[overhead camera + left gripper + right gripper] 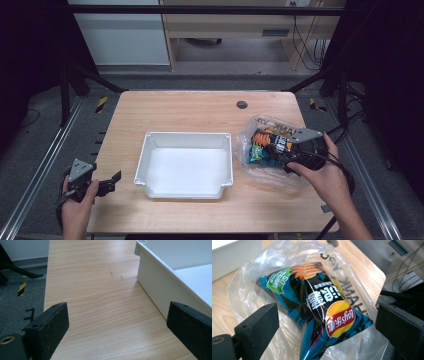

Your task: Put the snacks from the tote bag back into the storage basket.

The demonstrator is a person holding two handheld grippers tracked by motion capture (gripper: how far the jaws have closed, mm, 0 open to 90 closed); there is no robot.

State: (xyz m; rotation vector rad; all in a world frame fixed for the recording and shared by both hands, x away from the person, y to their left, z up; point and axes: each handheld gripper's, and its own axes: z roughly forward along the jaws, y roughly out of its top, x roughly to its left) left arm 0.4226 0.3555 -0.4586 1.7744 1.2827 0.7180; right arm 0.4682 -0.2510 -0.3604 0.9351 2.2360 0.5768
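Now, per item:
right gripper (pixel 292 152): jaws wide apart, clamped on nothing — hovers over chip bag.
chip bag (pixel 322 315): inside clear plastic bag (pixel 260 172) at tabletop's right edge; lies between and just ahead of the right jaws, long axis roughly along them.
left gripper (pixel 114 181): jaws apart, empty, at front-left corner — well apart from the bag.
white tray (pixel 150 142): mid-tabletop, empty.
nearer hand: right.

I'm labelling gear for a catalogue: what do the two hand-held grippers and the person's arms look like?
Each hand-held gripper, left and right, has a black body, two blocky black jaws with small screw holes, and a grey three-cornered plate on top. A black cable trails from the right one. The forearms are bare, with no sleeves or gloves in view.
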